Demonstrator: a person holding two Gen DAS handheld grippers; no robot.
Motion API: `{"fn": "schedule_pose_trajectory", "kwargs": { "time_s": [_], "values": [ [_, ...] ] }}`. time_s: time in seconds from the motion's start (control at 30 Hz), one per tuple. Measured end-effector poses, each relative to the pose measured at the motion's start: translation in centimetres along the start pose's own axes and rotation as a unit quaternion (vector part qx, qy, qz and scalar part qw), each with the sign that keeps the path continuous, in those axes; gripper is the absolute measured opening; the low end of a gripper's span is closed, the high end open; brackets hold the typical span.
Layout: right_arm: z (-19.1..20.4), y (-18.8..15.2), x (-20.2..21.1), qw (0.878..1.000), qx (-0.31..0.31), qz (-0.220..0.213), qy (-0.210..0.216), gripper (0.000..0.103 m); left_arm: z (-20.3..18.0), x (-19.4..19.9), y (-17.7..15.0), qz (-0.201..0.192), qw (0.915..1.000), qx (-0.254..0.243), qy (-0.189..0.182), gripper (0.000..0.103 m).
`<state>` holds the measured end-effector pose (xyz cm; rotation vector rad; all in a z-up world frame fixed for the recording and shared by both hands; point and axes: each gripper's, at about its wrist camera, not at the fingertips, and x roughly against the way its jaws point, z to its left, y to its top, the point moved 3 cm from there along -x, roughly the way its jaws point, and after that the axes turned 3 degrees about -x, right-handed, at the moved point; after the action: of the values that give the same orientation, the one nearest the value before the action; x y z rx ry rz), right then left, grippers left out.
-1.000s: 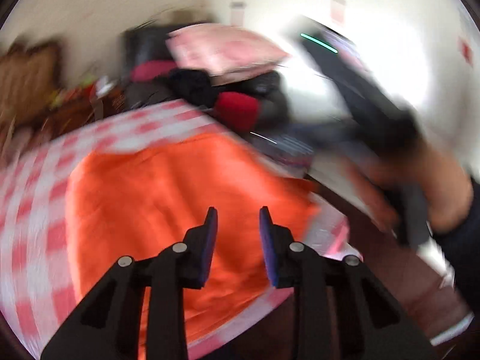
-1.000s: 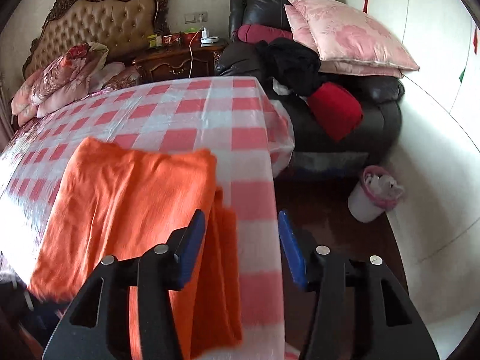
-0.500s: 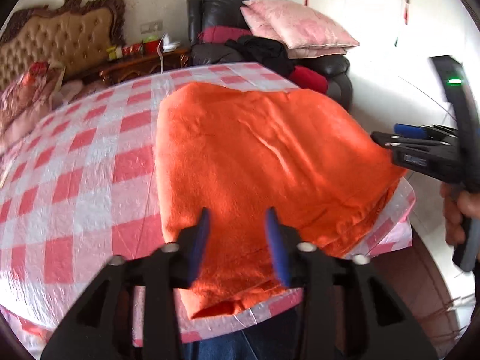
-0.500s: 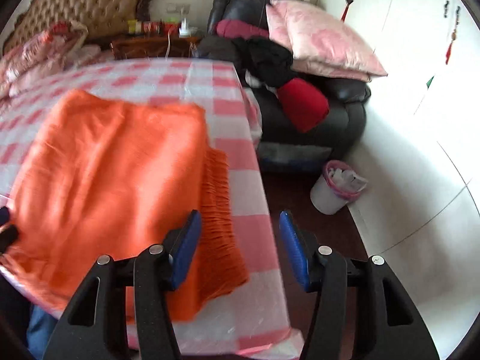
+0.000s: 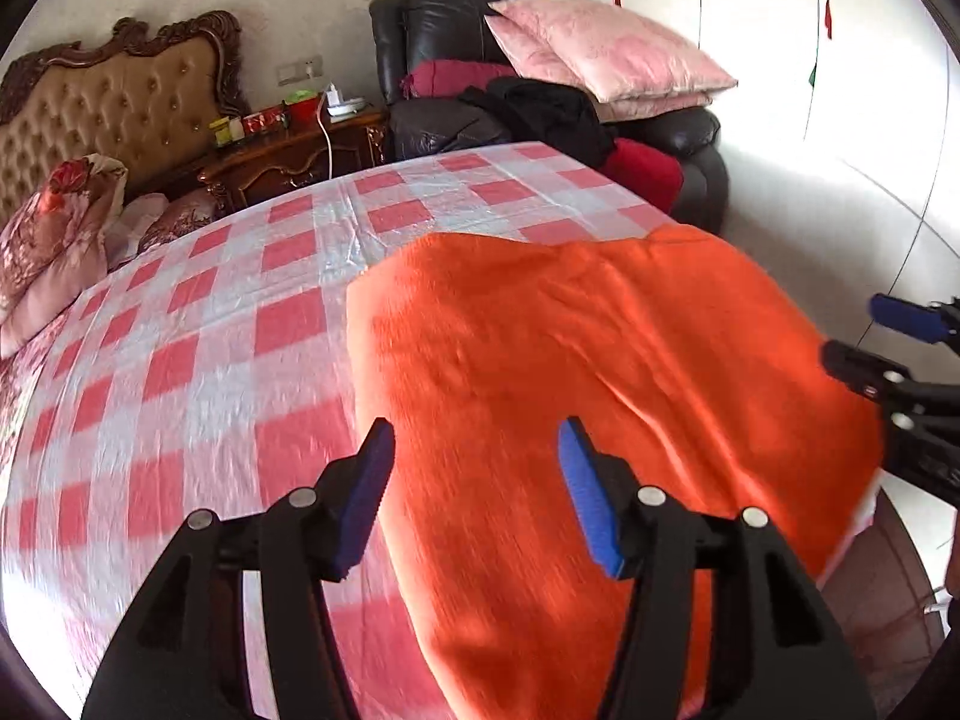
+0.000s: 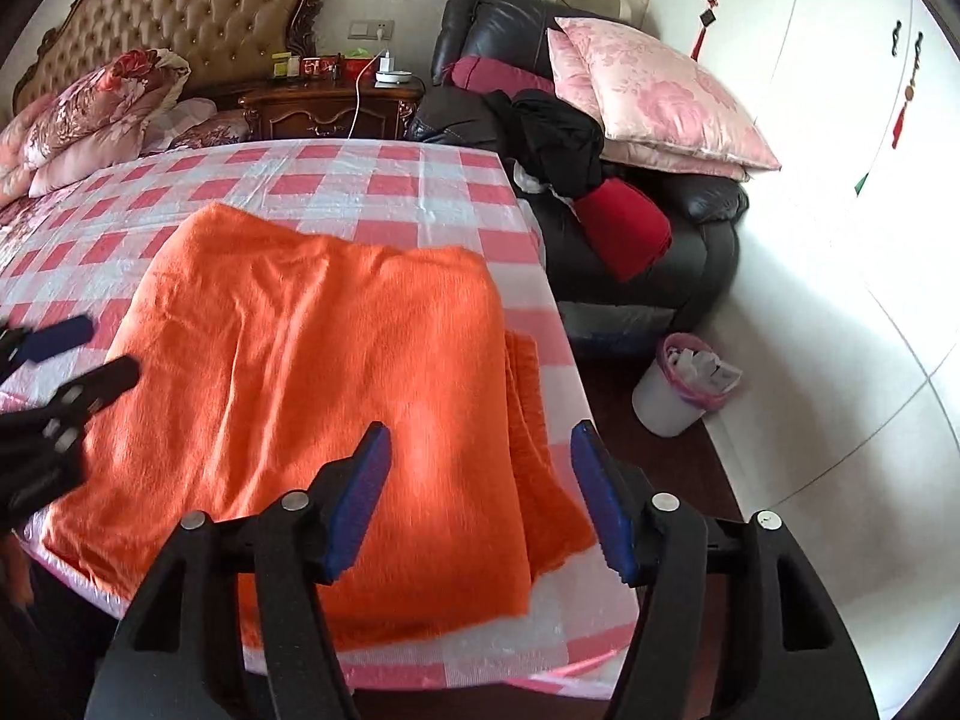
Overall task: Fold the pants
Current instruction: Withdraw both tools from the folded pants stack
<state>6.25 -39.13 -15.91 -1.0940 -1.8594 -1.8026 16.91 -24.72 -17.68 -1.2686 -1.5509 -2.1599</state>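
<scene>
Left wrist view: the orange pants (image 5: 600,372) lie folded and flat on the near right part of a table under a red-and-white checked cloth (image 5: 240,324), their near edge hanging a little over the table's front. In the right wrist view the pants (image 6: 312,372) show a second, narrower layer sticking out from under the top layer along the right side, close to the table's right edge.

The left gripper (image 5: 477,492) hovers above the pants' left edge, its jaws opening; nothing is between the blue pads, which press on no cloth. One pad is over the checked cloth, the other over the orange fabric. The right gripper (image 6: 480,498) hangs above the pants' near right corner, jaws opening too and gripping nothing. Each gripper shows at the edge of the other's view: the right gripper (image 5: 894,360) beside the pants' right side, the left gripper (image 6: 66,354) beside their left side, both apart from the fabric.

Beyond the table stand a black armchair (image 6: 690,240) piled with pink pillows (image 6: 654,102), dark clothes and a red bundle, a wooden nightstand (image 6: 330,108) and a tufted headboard (image 6: 180,12). A white bin (image 6: 678,390) sits on the floor near the chair.
</scene>
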Motion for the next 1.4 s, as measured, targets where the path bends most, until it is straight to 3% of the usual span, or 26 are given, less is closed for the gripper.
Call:
{"fn": "schedule_pose_trajectory", "kwargs": {
  "time_s": [0.07,0.17,0.33,0.47,0.63,0.77,0.97,1.03,1.1,1.2,1.3,1.4],
  "values": [
    [0.3,0.7,-0.3,1.0,0.009,-0.004,0.0,0.065,0.7,-1.4,1.2,0.005,0.9999,-0.008,0.014,0.057],
    [0.8,1.5,-1.4,1.0,0.018,-0.003,-0.001,0.066,1.7,-4.3,2.2,0.034,0.9993,-0.013,-0.004,0.057],
    [1.5,2.6,-4.3,0.999,0.036,0.01,0.0,0.068,3.4,-7.0,1.9,0.056,0.9984,0.007,-0.007,0.076],
    [1.3,2.5,-7.4,0.998,0.048,0.043,-0.012,0.068,4.4,-7.4,1.5,0.059,0.9972,0.04,-0.02,0.082],
    [0.9,1.8,-7.9,0.998,0.043,0.044,-0.013,0.076,3.9,-4.1,1.4,0.022,0.9987,0.046,0.007,0.073],
    [0.3,1.5,-7.4,0.998,0.028,0.045,-0.015,0.079,1.9,-0.5,0.4,0.0,0.9984,0.047,-0.031,0.073],
    [-0.9,-0.4,-4.5,0.998,0.01,0.049,-0.029,0.081,-0.9,2.4,-3.0,0.031,0.994,0.077,-0.072,0.073],
    [-1.6,-1.2,-3.0,0.998,-0.004,0.048,-0.029,0.081,-1.9,3.7,-3.8,0.038,0.9927,0.077,-0.086,0.075],
    [-2.1,-2.0,-0.8,0.999,-0.018,0.041,-0.031,0.081,-2.7,5.3,-4.3,0.033,0.9947,0.07,-0.068,0.082],
    [-2.5,-2.7,1.9,0.998,-0.033,0.034,-0.029,0.081,-3.5,7.8,-4.5,0.02,0.9936,0.077,-0.081,0.087],
    [-2.7,-3.2,4.5,0.998,-0.045,0.026,-0.026,0.081,-4.1,10.3,-4.3,0.002,0.9961,0.07,-0.053,0.101],
    [-2.8,-3.4,6.8,0.998,-0.051,0.016,-0.025,0.081,-4.3,12.1,-4.1,-0.005,0.9959,0.078,-0.047,0.101]
  ]
}}
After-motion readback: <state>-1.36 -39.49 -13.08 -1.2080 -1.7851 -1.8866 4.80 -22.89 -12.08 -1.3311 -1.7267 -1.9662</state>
